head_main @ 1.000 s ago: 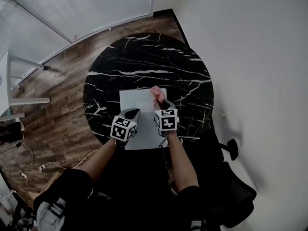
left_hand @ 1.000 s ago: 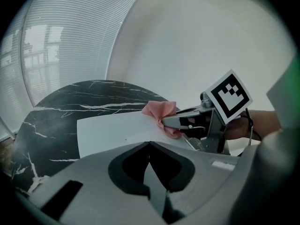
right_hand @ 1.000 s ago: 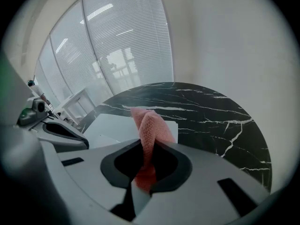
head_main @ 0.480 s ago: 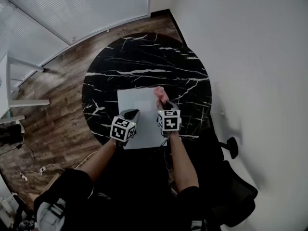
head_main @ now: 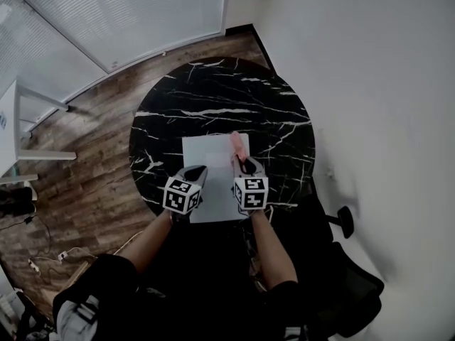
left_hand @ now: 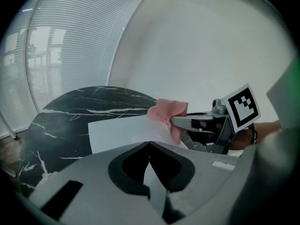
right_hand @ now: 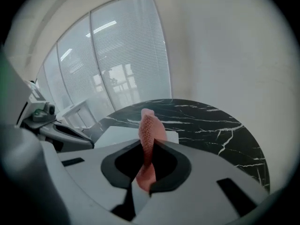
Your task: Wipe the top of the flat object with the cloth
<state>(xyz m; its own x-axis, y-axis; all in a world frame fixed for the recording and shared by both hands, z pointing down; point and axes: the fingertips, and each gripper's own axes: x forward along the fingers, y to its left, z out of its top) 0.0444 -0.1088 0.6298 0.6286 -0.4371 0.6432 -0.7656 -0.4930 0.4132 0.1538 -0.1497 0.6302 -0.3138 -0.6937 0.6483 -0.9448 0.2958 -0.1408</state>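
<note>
Compared with a second ago, the right gripper point(head_main: 243, 163) has drawn back a little toward the person along the right edge of the white flat sheet point(head_main: 210, 165), and the pink cloth point(head_main: 237, 145) came with it. This cloth is soft, with a fine woven texture. It stands as a folded strip clamped between the right jaws, near the far right corner of the sheet.

The sheet is thin, rectangular and smooth, and lies flat on the round black marble worktop point(head_main: 213, 98). The left gripper point(head_main: 197, 170) is over its near left part, jaws together with nothing between them.

I think the light sheet may slide on the polished marble if the left gripper does not press it. The cloth may also wander off the right edge.
</note>
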